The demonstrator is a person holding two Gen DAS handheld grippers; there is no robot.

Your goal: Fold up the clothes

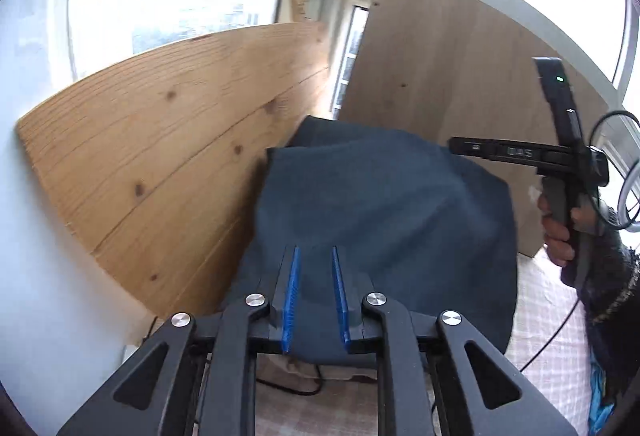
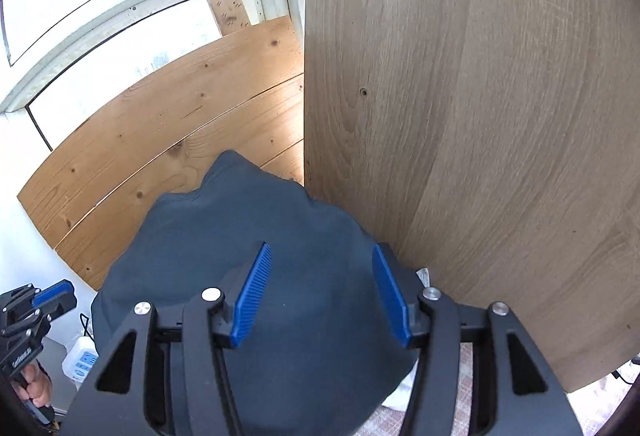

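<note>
Dark blue garment (image 1: 384,220): heaped, fold stage unclear; left gripper (image 1: 316,296) narrowly parted, right gripper (image 2: 320,288) spread, neither visibly pinching cloth

The garment (image 2: 256,236) lies in a corner between 2 boards (image 2: 168,124) behind it.

We seem to be in a home, in a corner by white-framed windows (image 1: 172,8). Bare wooden boards (image 1: 180,140) and a panel (image 2: 480,156) lean against the wall, a checked bedsheet (image 1: 548,316) covers the surface below, and a white power strip (image 2: 82,358) sits nearby with loose cables.
</note>
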